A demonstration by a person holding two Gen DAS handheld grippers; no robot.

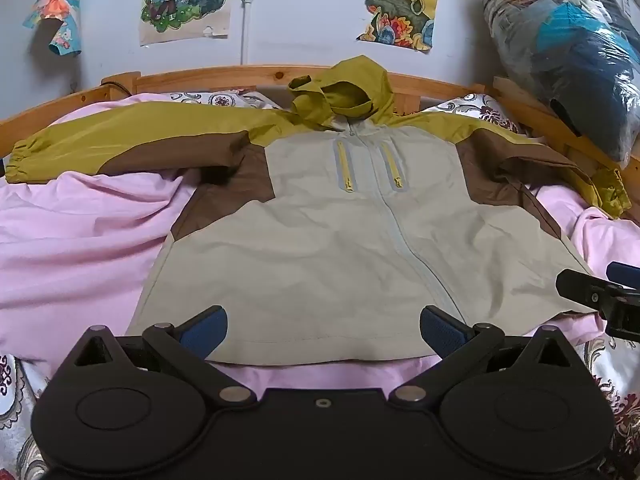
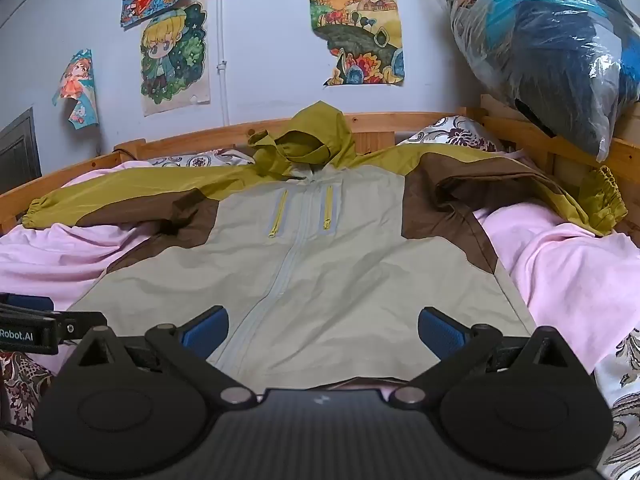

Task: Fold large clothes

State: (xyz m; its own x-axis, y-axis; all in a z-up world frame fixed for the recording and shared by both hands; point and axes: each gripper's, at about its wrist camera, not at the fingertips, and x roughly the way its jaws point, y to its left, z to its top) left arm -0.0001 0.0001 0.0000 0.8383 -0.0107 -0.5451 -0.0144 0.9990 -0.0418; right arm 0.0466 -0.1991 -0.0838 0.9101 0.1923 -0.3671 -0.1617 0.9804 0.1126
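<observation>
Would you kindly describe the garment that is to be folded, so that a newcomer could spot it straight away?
Look at the wooden bed under the wall of cartoon posters. On its pink sheet a hooded jacket lies spread front up, zipped, sleeves out to both sides. Unlike the plain sheet and flowered pillows, it has a beige body, brown side panels, and mustard-green hood and sleeves.

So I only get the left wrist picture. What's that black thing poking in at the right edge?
Observer: That's the right gripper, jaws wide open by the jacket hem, holding nothing.
Operator: Any writing on the one I'm looking along?
Observer: Yes, the left gripper has a label on its side reading "Robot.AI".
Operator: Anything else on the wall?
Observer: A dark panel at the far left.
</observation>
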